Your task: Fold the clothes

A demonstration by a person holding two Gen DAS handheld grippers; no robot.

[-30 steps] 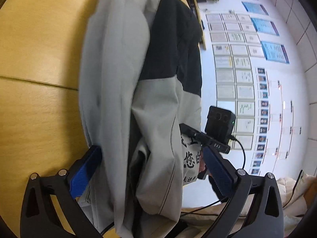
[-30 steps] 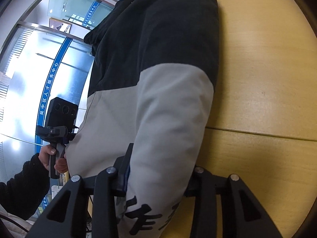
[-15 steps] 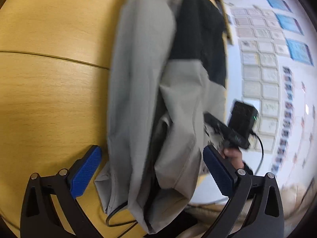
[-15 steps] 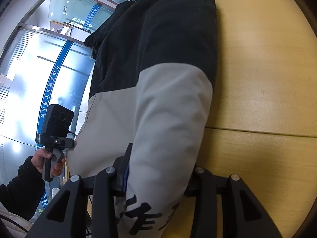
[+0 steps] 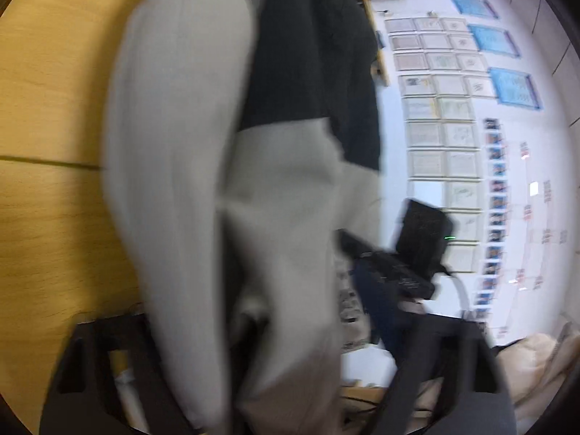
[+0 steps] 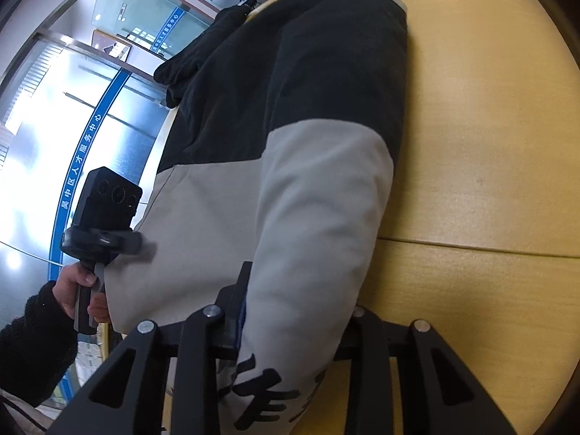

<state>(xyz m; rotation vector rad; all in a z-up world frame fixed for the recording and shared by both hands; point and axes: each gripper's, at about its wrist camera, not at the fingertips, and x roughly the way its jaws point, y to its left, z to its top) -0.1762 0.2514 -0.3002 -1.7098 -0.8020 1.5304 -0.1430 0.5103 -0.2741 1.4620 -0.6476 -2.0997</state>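
Fabric fills the middle of both views: a grey-and-black jacket (image 6: pixel 308 188) lying lengthwise on the yellow wooden table (image 6: pixel 489 145). My right tongs (image 6: pixel 293 330), at the bottom centre of their view, are closing with the grey sleeve bunched between the fingers, pads pressing it. My left tongs (image 5: pixel 253 355), blurred at the bottom of their frame, are closing around the grey folds; whether they pinch yet I cannot tell.

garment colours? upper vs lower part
The garment is black on its far part and light grey near the gripper, with black printed characters at the near end. Clearest in the right wrist view.
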